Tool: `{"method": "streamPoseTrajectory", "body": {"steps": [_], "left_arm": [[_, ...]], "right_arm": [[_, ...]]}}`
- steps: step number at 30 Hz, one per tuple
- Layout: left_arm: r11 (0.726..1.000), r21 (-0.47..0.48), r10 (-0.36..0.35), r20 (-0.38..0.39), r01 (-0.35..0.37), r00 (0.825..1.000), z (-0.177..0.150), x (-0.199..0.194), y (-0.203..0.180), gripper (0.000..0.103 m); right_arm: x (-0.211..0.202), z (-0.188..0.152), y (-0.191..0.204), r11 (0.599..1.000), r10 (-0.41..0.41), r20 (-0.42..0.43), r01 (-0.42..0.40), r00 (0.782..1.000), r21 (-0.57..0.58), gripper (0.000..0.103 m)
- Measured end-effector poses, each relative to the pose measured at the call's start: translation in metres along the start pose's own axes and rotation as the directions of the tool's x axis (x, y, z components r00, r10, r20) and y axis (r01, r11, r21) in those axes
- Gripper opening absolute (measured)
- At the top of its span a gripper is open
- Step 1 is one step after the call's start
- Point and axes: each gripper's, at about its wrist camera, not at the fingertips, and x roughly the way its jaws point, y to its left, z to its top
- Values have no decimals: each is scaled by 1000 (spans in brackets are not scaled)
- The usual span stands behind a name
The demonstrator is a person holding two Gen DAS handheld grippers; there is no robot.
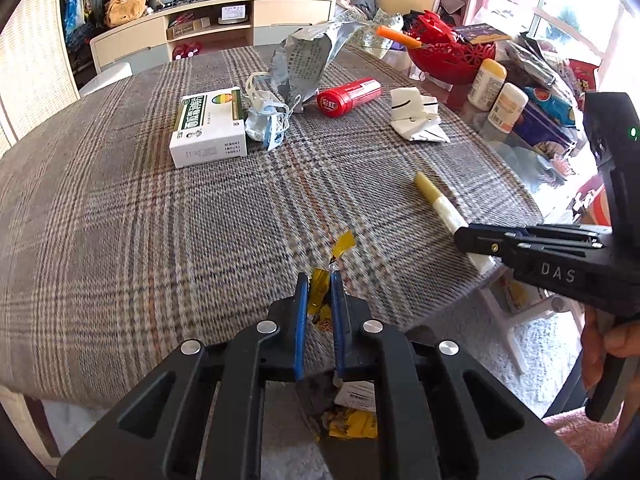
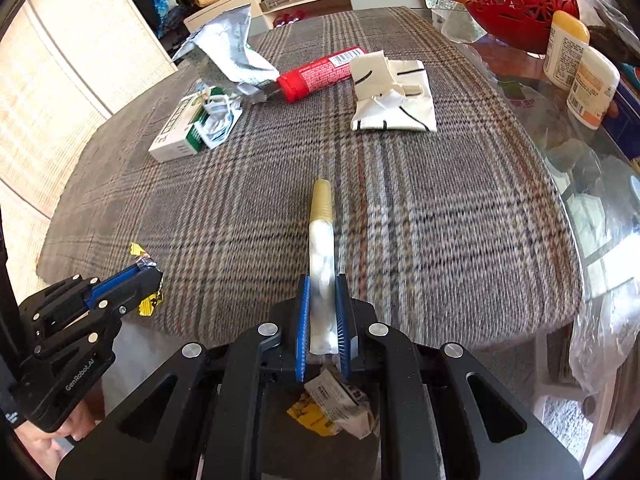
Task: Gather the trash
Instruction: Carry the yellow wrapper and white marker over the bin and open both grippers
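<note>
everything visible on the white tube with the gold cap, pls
The white tube is a slim squeeze tube, glossy pearly white body with a tapered gold cap at the far end. It looks like soft plastic, a little creased. The right gripper is shut on its flat crimped tail, blue pads on both sides. The tube points straight away from the gripper, over the near edge of the plaid tablecloth; whether the cap rests on the cloth is unclear.

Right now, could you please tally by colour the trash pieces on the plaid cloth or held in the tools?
White: 3 (medicine box, torn paper, tube in the right tool)
Red: 1 (red tube)
Yellow: 1 (wrapper in the left tool)
Silver: 1 (foil bag)
Blue-white: 1 (crumpled mask)
Total: 7
</note>
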Motion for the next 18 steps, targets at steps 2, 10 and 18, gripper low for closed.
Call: {"method": "streamPoseTrajectory", "body": {"steps": [2, 10, 18], "left_arm": [[1000, -4, -10, 4, 10, 1000, -7, -6, -4, 9], [998, -14, -61, -5, 61, 998, -52, -27, -26, 9], [996, -19, -93, -29, 92, 995, -101, -41, -42, 9]], "right_arm": [[-4, -10, 0, 1000, 10, -4, -10, 1000, -4, 14], [-25, -52, 0, 999, 35, 9, -34, 999, -3, 14], [-38, -97, -3, 998, 68, 3, -68, 998, 8, 14]]}}
